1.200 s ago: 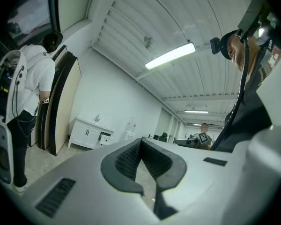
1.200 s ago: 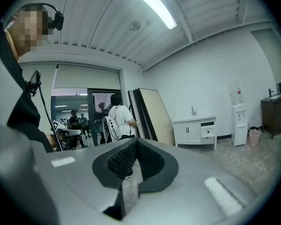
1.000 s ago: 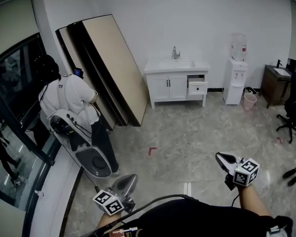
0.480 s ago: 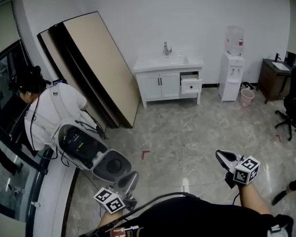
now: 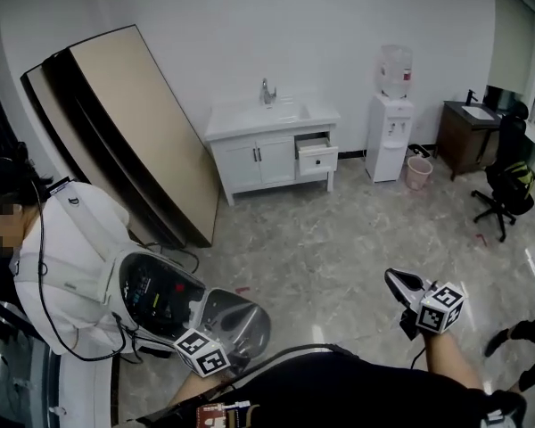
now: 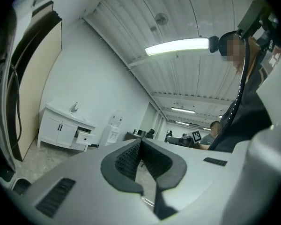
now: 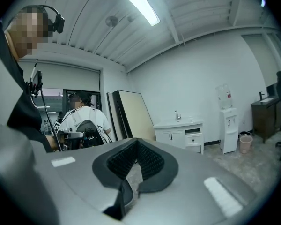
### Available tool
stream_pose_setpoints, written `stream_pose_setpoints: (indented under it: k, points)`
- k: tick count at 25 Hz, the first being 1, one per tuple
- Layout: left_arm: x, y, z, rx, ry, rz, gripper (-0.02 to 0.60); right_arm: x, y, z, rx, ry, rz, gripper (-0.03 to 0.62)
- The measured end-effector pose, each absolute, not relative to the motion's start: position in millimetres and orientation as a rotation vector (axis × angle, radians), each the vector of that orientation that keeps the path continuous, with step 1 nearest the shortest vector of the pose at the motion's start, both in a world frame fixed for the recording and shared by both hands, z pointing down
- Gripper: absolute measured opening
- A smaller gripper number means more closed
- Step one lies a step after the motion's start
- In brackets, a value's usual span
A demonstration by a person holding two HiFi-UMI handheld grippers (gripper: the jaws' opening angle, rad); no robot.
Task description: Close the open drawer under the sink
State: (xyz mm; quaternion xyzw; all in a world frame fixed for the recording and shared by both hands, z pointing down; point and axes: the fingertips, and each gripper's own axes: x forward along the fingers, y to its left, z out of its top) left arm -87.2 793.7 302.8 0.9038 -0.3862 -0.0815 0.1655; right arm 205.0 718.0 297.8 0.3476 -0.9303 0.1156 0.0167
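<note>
both forearms reach in from the bottom edge of the head view, each carrying its tool roughly level and aimed across the room toward the far wall. the right gripper [image 5: 396, 281] sits out over the bare stone floor [image 5: 339, 239]. of the left gripper [image 6: 140, 143], the head view shows mainly the marker cube [image 5: 201, 353], just beside a person in a white top [image 5: 62, 257] who crouches over a white device.

the drawer [image 5: 318, 158] is far ahead, well apart from both tools. it is the upper right compartment of the white cabinet [image 5: 250, 163] under the sink [image 5: 272, 112], and it stands pulled out, its white front proud of the two shut doors beside it. a water dispenser [image 5: 390, 132] stands right of the cabinet, and large boards [image 5: 134, 123] lean on the wall to its left.

in each gripper view the dark pads meet at the tips, so both tools are closed and hold nothing.
</note>
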Motion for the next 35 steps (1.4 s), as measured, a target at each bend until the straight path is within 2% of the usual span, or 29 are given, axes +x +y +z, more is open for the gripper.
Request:
stream_pose_setpoints:
  k: [4, 12, 18, 25, 35]
  points:
    - [-61, 785, 293, 2.596, -1.075, -0.236, -0.003, 231, 721, 297, 1.079, -2.847, 0.351, 0.002]
    - [-13, 724, 300, 2.551, -1.136, -0.267, -0.002, 298, 659, 297, 1.080, -2.830, 0.366, 0.002]
    - [1, 664, 313, 2.540, -1.136, -0.311, -0.003, 318, 604, 312, 1.094, -2.830, 0.366, 0.002]
    - [-15, 665, 288, 2.559, -1.165, -0.331, -0.003, 304, 600, 299, 1.095, -2.845, 0.364, 0.002]
    - [-114, 580, 270, 2.575, -1.134, -0.320, -0.003, 196, 525, 276, 1.106, -2.851, 0.316, 0.002]
